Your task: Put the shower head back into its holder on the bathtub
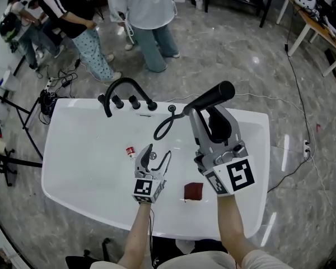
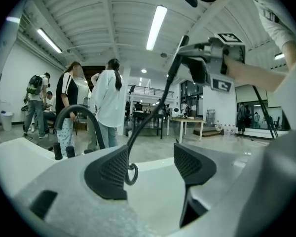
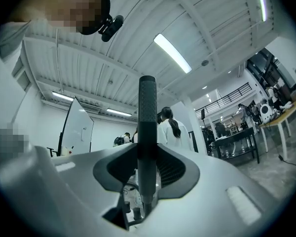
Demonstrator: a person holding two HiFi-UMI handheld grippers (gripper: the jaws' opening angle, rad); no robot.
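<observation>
Right hand-held gripper (image 1: 210, 114) is clamped on the shower head (image 1: 217, 93), lifted above the bathtub (image 1: 81, 147), probably for carrying towards a holder by the faucet (image 1: 126, 89); left hand-held gripper (image 1: 159, 154) hangs wide open, empty, low over the tub; shower head: slim, matte black stick, hose (image 1: 164, 126) looping to the rim.

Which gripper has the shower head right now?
The right gripper: its jaws are shut on the handle of the black shower head. The left gripper is open and grips nothing.
</observation>
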